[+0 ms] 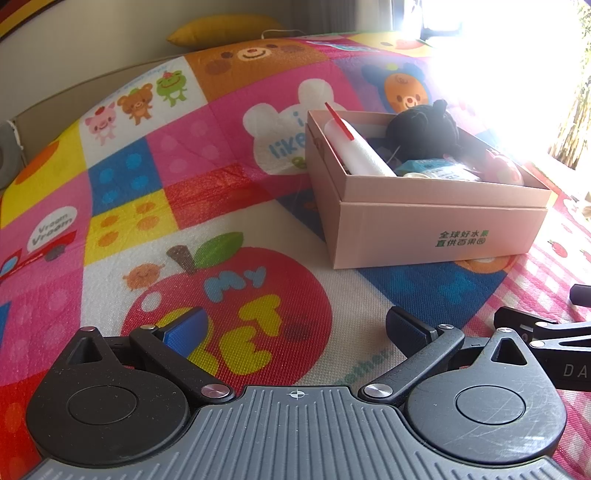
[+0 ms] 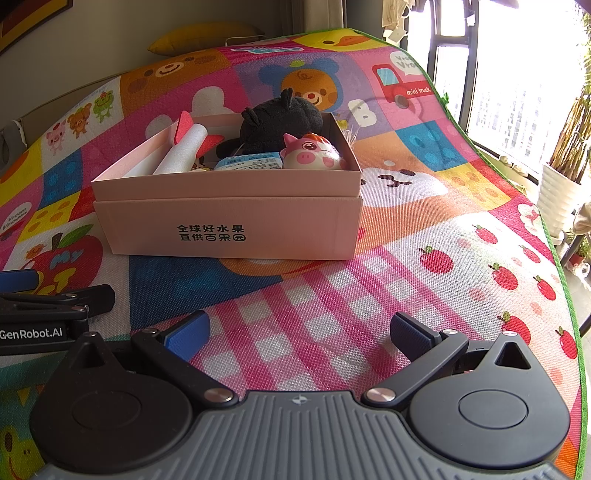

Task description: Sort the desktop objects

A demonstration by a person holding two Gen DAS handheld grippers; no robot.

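A pink cardboard box [image 2: 229,225] [image 1: 436,229] stands on the colourful cartoon mat [image 2: 424,236] [image 1: 155,173]. Inside it lie a white foam rocket with red fins [image 2: 184,147] [image 1: 360,151], a black plush toy [image 2: 280,122] [image 1: 424,129], a pink pig toy [image 2: 314,153] [image 1: 504,166] and a light blue packet [image 2: 251,162] [image 1: 432,168]. My left gripper [image 1: 295,328] is open over the apple print, short of the box, nothing between its fingers. My right gripper [image 2: 301,330] is open over the pink checks in front of the box, also empty.
A yellow pillow [image 2: 207,37] [image 1: 225,29] lies beyond the mat's far edge. A bright window and potted plants [image 2: 565,155] are on the right past the mat's green border. Each gripper's side shows in the other's view, the left gripper [image 2: 48,306] and the right gripper [image 1: 546,336].
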